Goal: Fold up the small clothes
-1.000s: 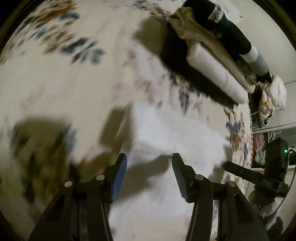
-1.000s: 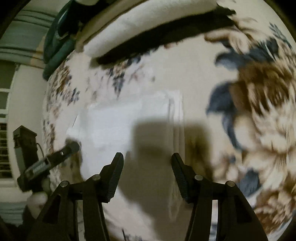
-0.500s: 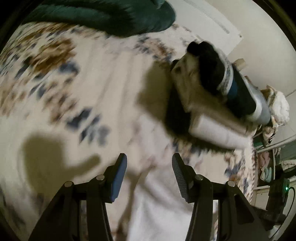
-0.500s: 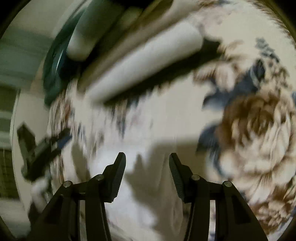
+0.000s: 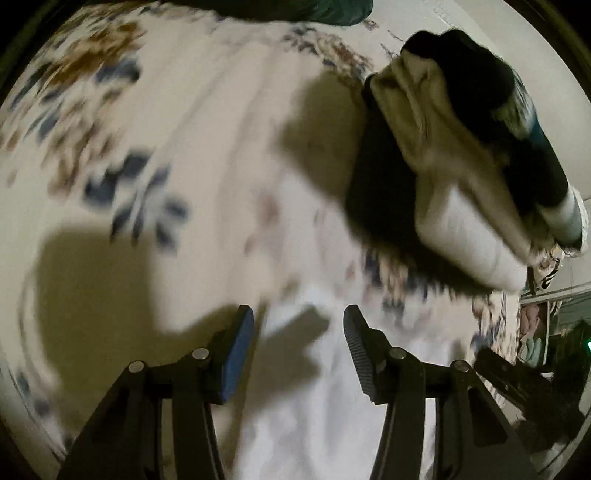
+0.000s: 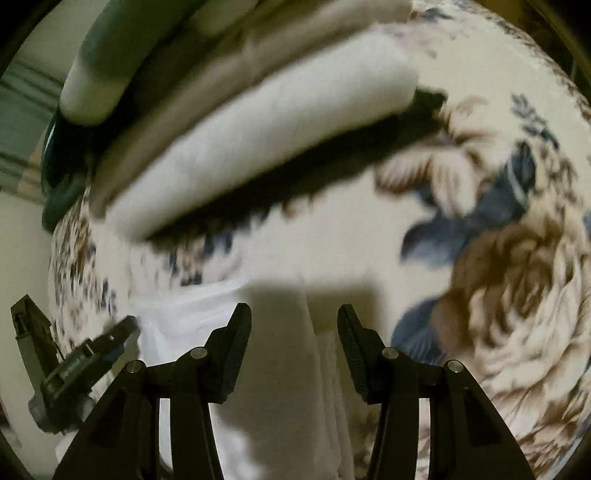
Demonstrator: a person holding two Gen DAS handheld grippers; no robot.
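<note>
A folded white cloth (image 5: 325, 406) lies flat on the flowered bedspread (image 5: 177, 122), under both grippers. It also shows in the right wrist view (image 6: 288, 387), with stacked folded edges on its right side. My left gripper (image 5: 298, 349) is open and empty above the cloth's far left corner. My right gripper (image 6: 294, 347) is open and empty above the cloth's right part. The left gripper (image 6: 92, 354) shows at the lower left of the right wrist view. Both views are blurred.
A pile of folded clothes (image 5: 461, 155) sits beyond the cloth: white, beige and dark rolls; it fills the top of the right wrist view (image 6: 258, 122). A dark green cover (image 5: 295, 7) lies at the far edge. The bedspread (image 6: 498, 258) extends right.
Both grippers tilted up and moved toward the pile, which looms larger. The white cloth slid low in both views. Both stay open.
</note>
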